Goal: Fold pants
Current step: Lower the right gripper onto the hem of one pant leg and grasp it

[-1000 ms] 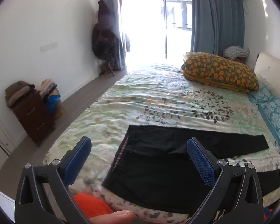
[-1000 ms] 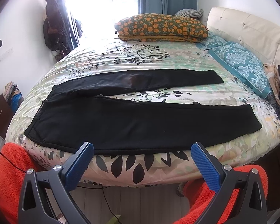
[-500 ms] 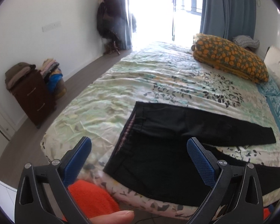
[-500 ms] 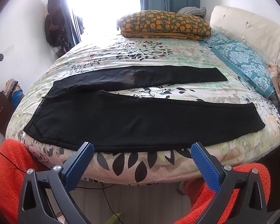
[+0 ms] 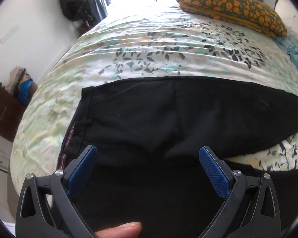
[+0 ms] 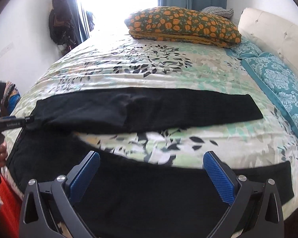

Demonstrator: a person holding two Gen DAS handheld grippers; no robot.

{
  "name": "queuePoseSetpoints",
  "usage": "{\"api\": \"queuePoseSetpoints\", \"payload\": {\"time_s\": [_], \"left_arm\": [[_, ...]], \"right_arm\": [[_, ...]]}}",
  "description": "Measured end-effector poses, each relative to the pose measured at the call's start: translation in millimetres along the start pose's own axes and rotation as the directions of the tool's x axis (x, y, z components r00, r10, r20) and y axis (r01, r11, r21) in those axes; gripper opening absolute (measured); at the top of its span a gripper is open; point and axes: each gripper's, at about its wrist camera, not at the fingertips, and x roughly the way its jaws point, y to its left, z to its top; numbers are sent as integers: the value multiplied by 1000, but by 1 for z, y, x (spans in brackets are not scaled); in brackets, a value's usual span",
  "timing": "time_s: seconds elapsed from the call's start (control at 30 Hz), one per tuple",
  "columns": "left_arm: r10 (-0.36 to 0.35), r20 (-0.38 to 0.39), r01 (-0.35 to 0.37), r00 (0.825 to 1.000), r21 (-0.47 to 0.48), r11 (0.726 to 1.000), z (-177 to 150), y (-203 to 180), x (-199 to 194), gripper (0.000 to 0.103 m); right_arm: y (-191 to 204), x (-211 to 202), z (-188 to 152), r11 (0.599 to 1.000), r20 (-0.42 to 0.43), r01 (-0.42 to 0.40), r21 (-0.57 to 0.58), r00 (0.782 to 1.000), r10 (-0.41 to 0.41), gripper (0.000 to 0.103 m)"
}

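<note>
Black pants (image 5: 149,119) lie flat on the floral bed cover (image 5: 149,45), waistband to the left and both legs spread to the right. In the right wrist view the far leg (image 6: 149,111) and the near leg (image 6: 149,188) are apart, with bed cover between them. My left gripper (image 5: 148,156) is open, close above the seat of the pants near the waistband. My right gripper (image 6: 151,162) is open, just above the near leg. The left gripper also shows at the left edge of the right wrist view (image 6: 14,123).
An orange-patterned pillow (image 6: 184,26) lies at the far end of the bed. Teal pillows (image 6: 278,83) and a white headboard (image 6: 272,27) are on the right. A brown cabinet with piled clothes (image 5: 6,107) stands by the left wall.
Both grippers have moved forward and down from the foot of the bed to just over the pants. Both stay open.
</note>
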Motion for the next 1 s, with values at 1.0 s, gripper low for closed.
{"api": "queuePoseSetpoints", "payload": {"time_s": [1.0], "left_arm": [[-68,-6,68,998,38,997,46,-65,67,102]], "right_arm": [[-225,243,99,985,-185,48,166,983,-17,103]]}}
